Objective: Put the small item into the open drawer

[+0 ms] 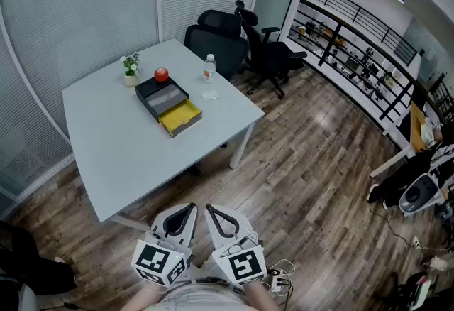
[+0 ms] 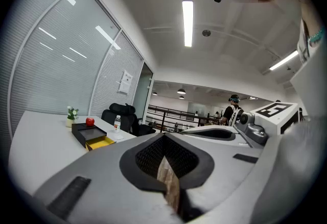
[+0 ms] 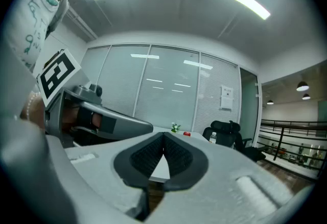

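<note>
Jaws clenched and empty on both, we hold left gripper (image 1: 187, 211) and right gripper (image 1: 215, 211) side by side short of table (image 1: 113, 150), yellow drawer (image 1: 181, 118) open from black box (image 1: 162, 98), small white item (image 1: 210, 95) on table just right of box, well apart from us.

A low black box (image 1: 162, 98) is set near the middle of the white table (image 1: 128, 160), its long side lying at a slant to the table's edges. From its near end a yellow drawer (image 1: 181, 118) is pulled out; it stands open, and nothing can be made out inside it. A small red round item (image 1: 162, 74) is perched on the far top edge of the box. A small flat white item (image 1: 210, 95) is laid on the table to the right, near the box but apart from it.
</note>
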{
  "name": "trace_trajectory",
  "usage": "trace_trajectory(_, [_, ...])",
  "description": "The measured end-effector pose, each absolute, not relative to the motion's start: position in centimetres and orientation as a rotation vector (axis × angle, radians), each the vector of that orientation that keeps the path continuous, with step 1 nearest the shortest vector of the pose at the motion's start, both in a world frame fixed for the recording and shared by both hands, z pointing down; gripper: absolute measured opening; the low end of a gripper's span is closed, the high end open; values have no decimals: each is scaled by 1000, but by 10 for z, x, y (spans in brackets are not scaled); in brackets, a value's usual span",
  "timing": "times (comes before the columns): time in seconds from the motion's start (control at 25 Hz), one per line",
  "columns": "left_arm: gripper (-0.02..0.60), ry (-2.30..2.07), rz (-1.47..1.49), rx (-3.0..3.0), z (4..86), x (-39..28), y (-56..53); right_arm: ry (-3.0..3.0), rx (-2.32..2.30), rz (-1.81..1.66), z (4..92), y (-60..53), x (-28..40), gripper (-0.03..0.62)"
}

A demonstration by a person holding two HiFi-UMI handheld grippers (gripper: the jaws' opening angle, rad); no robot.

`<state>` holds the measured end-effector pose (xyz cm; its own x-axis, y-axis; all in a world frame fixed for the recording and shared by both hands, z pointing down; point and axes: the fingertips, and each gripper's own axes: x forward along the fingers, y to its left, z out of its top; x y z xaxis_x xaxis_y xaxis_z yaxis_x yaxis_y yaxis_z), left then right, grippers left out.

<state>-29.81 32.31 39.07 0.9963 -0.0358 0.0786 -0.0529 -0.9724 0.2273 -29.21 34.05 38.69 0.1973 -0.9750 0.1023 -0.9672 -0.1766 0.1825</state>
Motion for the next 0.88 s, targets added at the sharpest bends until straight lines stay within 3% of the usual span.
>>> trace_trajectory(0.88, [-3, -122, 138, 2883, 403, -272, 366, -1941, 2238, -57, 394, 385, -267, 0])
